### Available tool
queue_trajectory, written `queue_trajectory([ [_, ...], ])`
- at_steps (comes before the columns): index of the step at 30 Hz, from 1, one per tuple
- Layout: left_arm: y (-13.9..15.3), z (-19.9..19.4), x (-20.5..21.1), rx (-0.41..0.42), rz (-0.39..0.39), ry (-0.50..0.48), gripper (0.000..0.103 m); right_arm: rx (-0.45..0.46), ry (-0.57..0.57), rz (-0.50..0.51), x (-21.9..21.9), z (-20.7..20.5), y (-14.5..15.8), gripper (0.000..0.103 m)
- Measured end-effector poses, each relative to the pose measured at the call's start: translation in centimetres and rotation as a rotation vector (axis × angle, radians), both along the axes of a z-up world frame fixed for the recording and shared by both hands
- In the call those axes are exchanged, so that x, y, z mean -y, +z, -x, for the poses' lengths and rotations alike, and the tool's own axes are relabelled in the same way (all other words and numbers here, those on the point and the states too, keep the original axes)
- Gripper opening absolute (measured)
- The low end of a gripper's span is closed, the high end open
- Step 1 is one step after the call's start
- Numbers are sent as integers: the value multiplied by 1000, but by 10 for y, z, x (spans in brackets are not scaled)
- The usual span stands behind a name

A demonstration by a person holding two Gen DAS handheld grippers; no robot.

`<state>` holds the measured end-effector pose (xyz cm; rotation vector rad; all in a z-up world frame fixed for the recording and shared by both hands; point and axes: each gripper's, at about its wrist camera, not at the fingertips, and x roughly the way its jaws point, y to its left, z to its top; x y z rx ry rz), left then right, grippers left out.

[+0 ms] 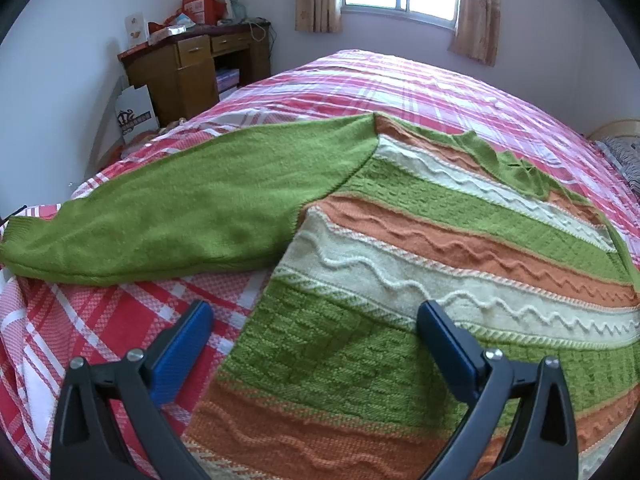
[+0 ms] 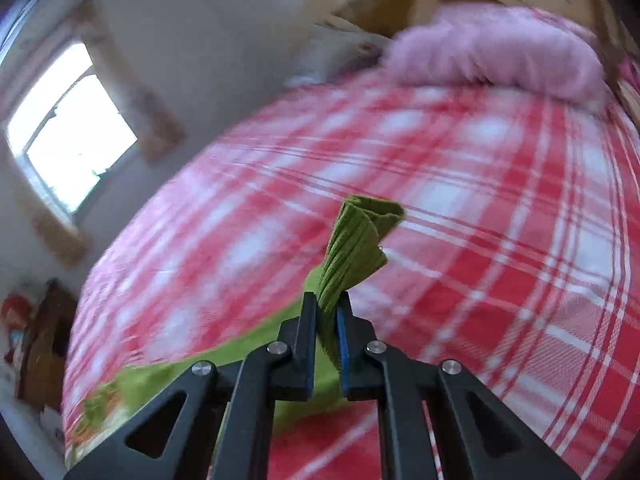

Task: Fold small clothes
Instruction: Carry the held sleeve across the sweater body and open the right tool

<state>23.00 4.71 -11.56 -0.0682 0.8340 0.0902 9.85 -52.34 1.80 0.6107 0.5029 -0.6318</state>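
The striped sweater point(image 1: 440, 240) is lying flat on the bed point(image 1: 400, 80), the right tongs point(image 2: 328, 308) are pinching its green cuff point(image 2: 356, 248) to fold the sleeve over, and the left tongs point(image 1: 316, 312) are hanging wide open above the hem.

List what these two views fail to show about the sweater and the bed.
- Sweater hem and right side: left wrist view, cut off by the frame edge and gripper.
- Sleeve cuff beyond the pinch: right wrist view, hidden behind the gripper.
- Bed and pillow: blurred.
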Motion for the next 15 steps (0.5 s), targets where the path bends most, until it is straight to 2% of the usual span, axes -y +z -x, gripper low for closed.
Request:
queue_trajectory([
  [3, 0, 1, -1, 7, 6, -6, 103, 35, 130, 21, -49, -23, 28, 9],
  [6, 1, 2, -2, 17, 14, -12, 103, 39, 277, 39, -108, -55, 43, 9],
  [10, 1, 2, -3, 24, 23, -17, 103, 38, 438, 25, -182, -96, 40, 9],
  [15, 1, 3, -4, 32, 32, -20, 103, 13, 607, -24, -265, -149, 12, 9],
])
